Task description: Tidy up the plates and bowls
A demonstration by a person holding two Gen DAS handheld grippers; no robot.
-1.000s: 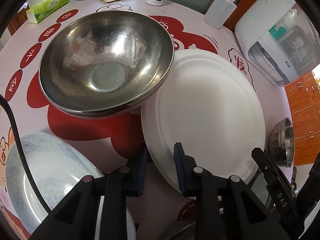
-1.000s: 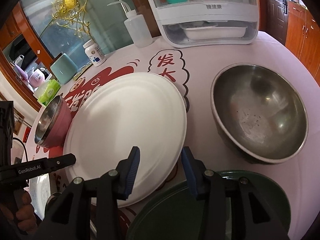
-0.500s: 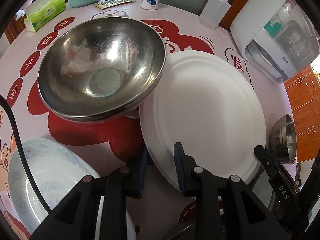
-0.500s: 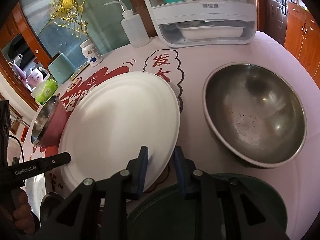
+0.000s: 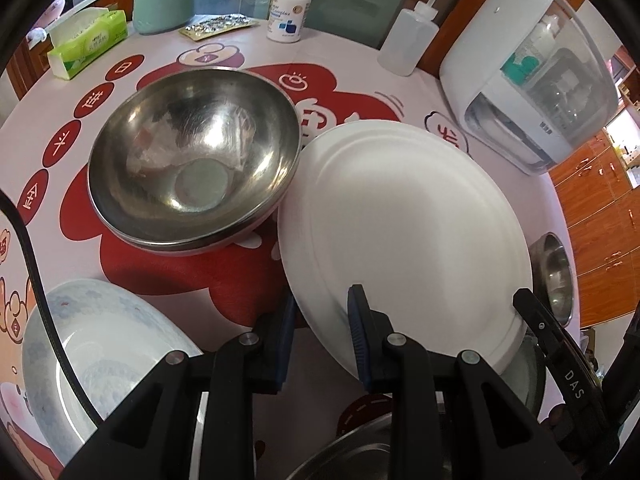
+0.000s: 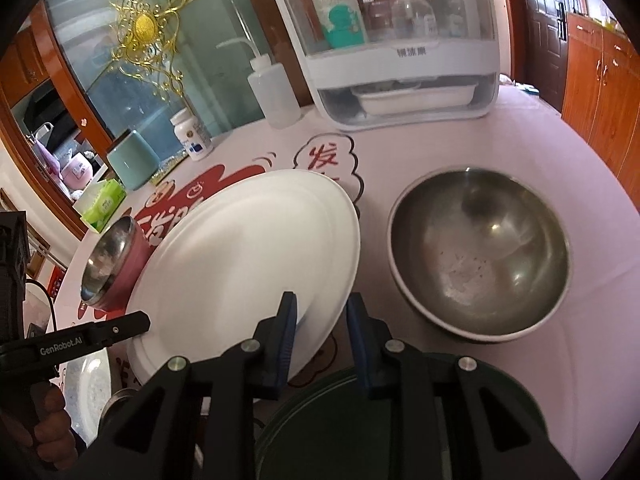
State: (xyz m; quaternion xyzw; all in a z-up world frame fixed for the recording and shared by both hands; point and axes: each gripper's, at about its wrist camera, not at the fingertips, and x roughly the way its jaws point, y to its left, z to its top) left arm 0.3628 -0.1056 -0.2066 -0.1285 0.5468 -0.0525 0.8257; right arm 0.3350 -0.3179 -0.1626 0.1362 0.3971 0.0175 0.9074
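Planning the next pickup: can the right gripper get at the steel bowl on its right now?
Probably not yet: the right gripper is shut on the white plate, though nothing blocks the steel bowl.

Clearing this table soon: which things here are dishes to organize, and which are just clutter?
To organize:
white plate, gripped by both grippers
steel bowl
second steel bowl
patterned plate
dark green plate

Lying about:
tissue pack
pill bottle
squeeze bottle
storage box

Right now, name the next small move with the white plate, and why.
Probably keep raising the white plate clear of the table: both the left gripper and right gripper pinch its near rim, and it is tilted beside the steel bowl.
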